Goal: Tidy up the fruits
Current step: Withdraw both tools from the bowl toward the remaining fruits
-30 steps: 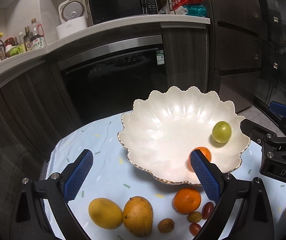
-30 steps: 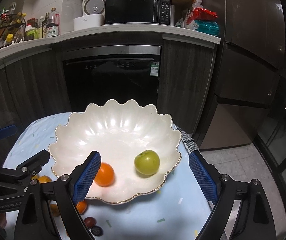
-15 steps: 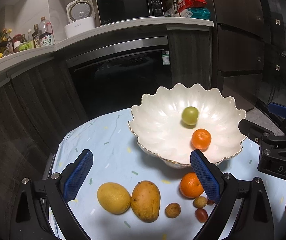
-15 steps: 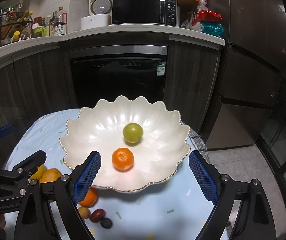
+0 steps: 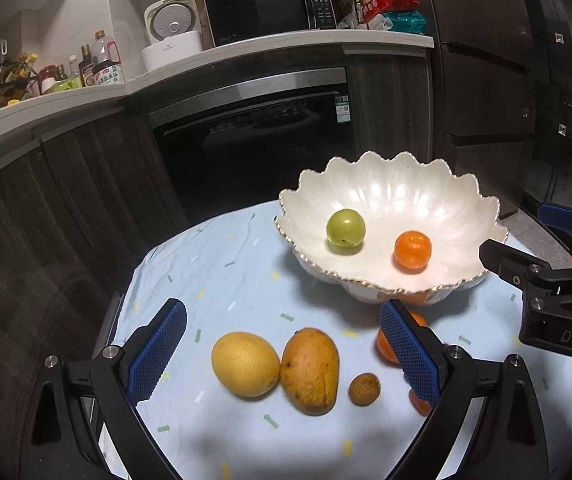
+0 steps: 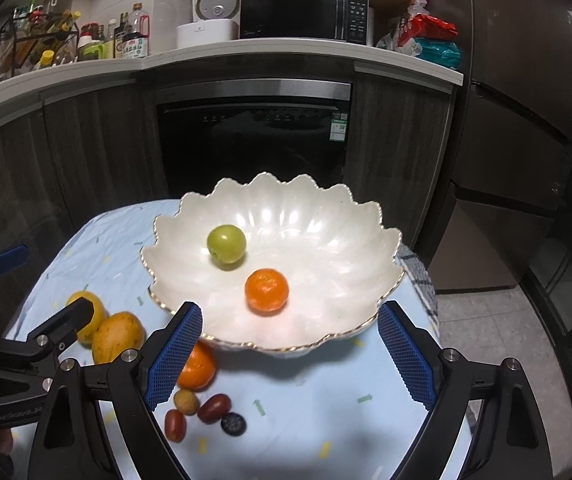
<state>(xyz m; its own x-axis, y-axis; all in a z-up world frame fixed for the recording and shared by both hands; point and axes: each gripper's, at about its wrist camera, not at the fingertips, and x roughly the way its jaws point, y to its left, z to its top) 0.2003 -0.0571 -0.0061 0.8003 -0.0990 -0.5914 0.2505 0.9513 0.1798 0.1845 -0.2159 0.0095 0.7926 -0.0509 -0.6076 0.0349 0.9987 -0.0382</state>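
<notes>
A white scalloped bowl (image 5: 438,200) (image 6: 326,216) stands on a light blue cloth. In it lie a green fruit (image 5: 345,227) (image 6: 226,243) and a small orange (image 5: 413,249) (image 6: 266,289). On the cloth in front lie a yellow lemon (image 5: 245,363), a mango (image 5: 311,370) (image 6: 117,337), a small brown fruit (image 5: 364,389) (image 6: 185,401), a second orange (image 6: 198,366), two red fruits (image 6: 214,408) and a dark one (image 6: 233,424). My left gripper (image 5: 282,352) is open and empty above the lemon and mango. My right gripper (image 6: 288,350) is open and empty at the bowl's near rim.
The blue cloth (image 5: 214,280) covers a small round table with dark cabinets and a black oven (image 6: 254,140) close behind. A checked towel (image 6: 418,276) hangs off the table's right edge. A counter with a microwave (image 6: 306,12) and bottles runs behind.
Both grippers have drawn back and up from the bowl, so more of the cloth and loose fruit shows. The green fruit and the orange have rolled leftward in the bowl.
</notes>
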